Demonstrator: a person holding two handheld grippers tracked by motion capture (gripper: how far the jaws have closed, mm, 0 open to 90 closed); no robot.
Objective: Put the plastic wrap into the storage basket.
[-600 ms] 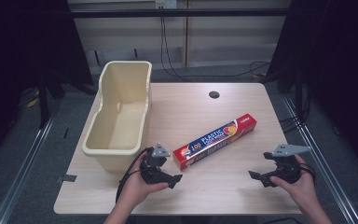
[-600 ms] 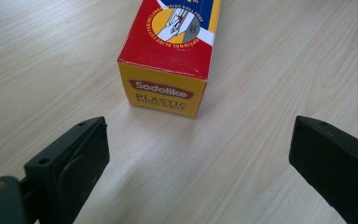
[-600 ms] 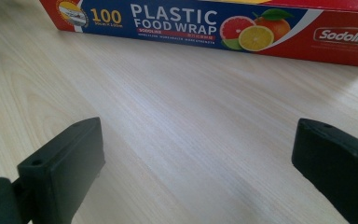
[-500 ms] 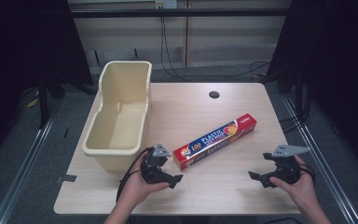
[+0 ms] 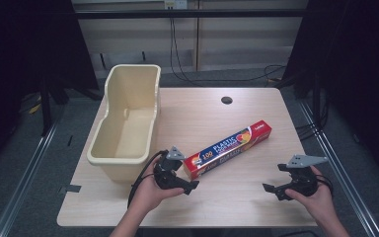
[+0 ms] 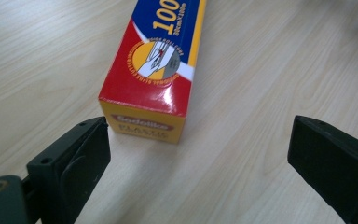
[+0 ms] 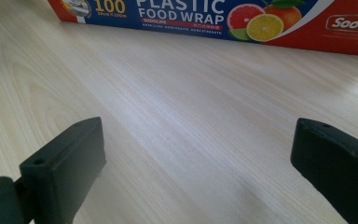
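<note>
Box of plastic food wrap (image 6: 154, 70), lying flat, near end just ahead of left gripper (image 6: 196, 154) fingers, spread empty for grasping; right gripper (image 7: 196, 158) likewise spread, well short.

Right gripper (image 7: 196, 163) jaws wide apart over bare wooden table (image 7: 177, 102), plastic food wrap box (image 7: 223, 16) lying well ahead.

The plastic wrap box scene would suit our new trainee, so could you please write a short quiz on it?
1. True or false: the plastic wrap box lies inside the cream tub.
2. Which gripper is nearer the box: A left gripper, B right gripper?
3. How do the left gripper's jaws stand?

Key: 1 false, it lies on the table; 2 A; 3 open, holding nothing.
</note>
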